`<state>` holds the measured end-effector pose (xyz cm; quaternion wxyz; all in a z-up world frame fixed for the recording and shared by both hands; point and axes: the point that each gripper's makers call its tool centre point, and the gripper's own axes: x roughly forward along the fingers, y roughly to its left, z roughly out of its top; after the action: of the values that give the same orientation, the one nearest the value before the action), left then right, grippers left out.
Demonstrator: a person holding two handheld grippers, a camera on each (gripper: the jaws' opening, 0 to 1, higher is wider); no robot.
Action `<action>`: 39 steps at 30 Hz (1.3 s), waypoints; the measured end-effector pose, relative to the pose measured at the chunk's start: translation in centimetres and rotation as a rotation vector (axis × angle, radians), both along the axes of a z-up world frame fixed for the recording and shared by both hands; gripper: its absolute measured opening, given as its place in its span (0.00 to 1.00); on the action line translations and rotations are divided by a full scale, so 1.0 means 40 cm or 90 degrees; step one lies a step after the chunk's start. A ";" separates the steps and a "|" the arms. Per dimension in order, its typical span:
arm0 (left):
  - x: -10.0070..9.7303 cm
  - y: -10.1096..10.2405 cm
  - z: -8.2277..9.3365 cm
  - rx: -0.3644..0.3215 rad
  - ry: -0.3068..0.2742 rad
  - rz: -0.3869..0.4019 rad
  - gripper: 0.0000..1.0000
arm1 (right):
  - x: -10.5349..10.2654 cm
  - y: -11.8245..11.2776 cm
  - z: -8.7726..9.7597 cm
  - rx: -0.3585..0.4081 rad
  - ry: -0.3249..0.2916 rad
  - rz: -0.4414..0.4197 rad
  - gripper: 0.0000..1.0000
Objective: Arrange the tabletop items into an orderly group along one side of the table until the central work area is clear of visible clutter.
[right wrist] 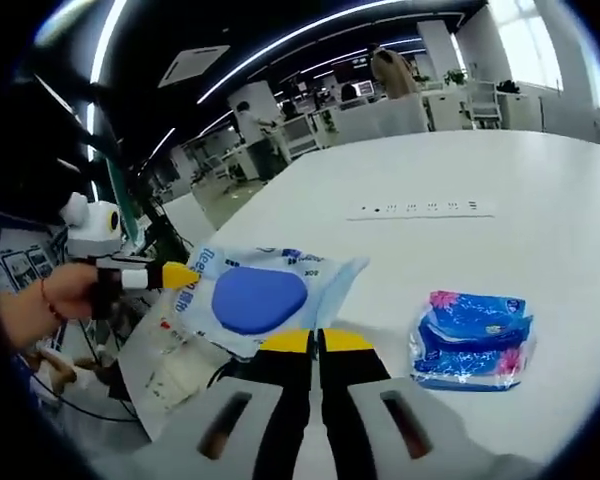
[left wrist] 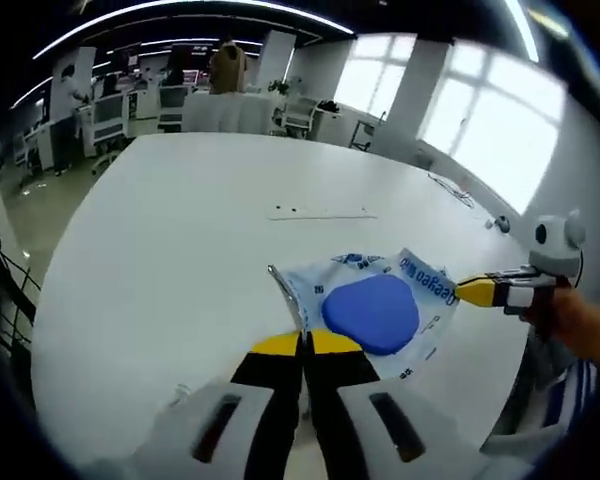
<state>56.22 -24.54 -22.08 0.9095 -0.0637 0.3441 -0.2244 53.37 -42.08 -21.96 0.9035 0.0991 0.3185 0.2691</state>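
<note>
You see a wet-wipes pack [left wrist: 375, 305] with a blue lid, held taut above the white table [left wrist: 180, 250]. A blue-pink tissue packet [right wrist: 472, 340], seemingly unopened, lies flat at your four o'clock.

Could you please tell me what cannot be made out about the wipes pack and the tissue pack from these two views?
- Wipes pack: left gripper view, near edge hidden behind the left gripper; print too small to read.
- Wipes pack, right gripper view: near edge covered by the right gripper.
- Tissue pack: right gripper view, label blurred, brand unreadable.
- Socket strip: too small to count outlets.
</note>
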 end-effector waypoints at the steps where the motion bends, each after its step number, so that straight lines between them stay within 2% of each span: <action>1: 0.006 -0.002 0.003 0.000 -0.005 -0.002 0.00 | 0.002 -0.004 0.000 -0.001 -0.001 -0.004 0.00; 7: 0.025 -0.025 0.011 0.002 -0.017 -0.021 0.00 | 0.009 -0.019 -0.004 -0.004 -0.005 -0.021 0.00; 18: 0.074 -0.051 -0.018 -0.002 -0.026 -0.032 0.00 | 0.048 -0.041 -0.045 -0.030 -0.003 -0.052 0.00; 30: 0.114 -0.059 -0.099 -0.007 -0.004 -0.027 0.00 | 0.077 -0.056 -0.115 -0.074 0.011 -0.049 0.00; 39: 0.124 -0.064 -0.145 -0.014 0.010 -0.021 0.00 | 0.090 -0.068 -0.152 -0.085 0.026 -0.054 0.00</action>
<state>61.19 -27.10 -27.86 0.9020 -0.0699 0.3500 -0.2430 56.95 -44.80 -28.04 0.9121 0.0574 0.3494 0.2064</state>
